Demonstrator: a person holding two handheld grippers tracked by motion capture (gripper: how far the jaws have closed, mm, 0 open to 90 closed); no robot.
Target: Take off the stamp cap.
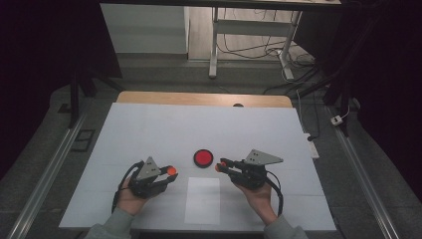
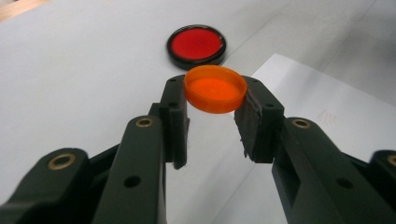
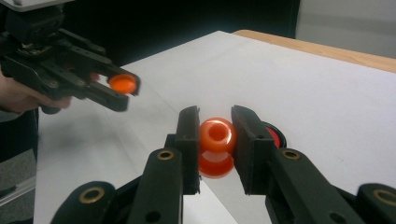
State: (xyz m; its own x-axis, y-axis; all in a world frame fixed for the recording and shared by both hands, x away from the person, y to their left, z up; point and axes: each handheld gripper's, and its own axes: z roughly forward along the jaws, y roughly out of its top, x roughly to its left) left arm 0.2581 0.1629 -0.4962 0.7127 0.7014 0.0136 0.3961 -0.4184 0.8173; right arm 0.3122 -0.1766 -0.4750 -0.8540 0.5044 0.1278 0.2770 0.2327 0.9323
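Nearest the camera in the left gripper view, two black jaws rise from the bottom edge, and an orange cap (image 2: 215, 88) is clamped between their tips, its hollow side turned up; the pads are pressed against its rim on both sides. Just beyond the cap, a red disc with a black rim (image 2: 196, 43) is seen lying flat on the white table (image 2: 84, 60), apart from the cap. A white sheet of paper (image 2: 322, 107) is spread under the jaws at the right.

In the right gripper view, an orange bottle (image 3: 217, 147) is held between the two jaws, its open neck turned toward the camera; the pads are closed against its sides. The red disc is partly hidden behind the right-hand jaw.

In the high view, the left gripper (image 1: 169, 173) is held in the person's left hand (image 1: 130, 195) at the near left of the table, the cap at its tip. The right gripper (image 1: 219, 165) is held in the right hand (image 1: 259, 191), its tip pointed at the left gripper, the two tips being near each other but apart. The red disc is seen between and slightly beyond the two tips, and the paper lies on the table below them
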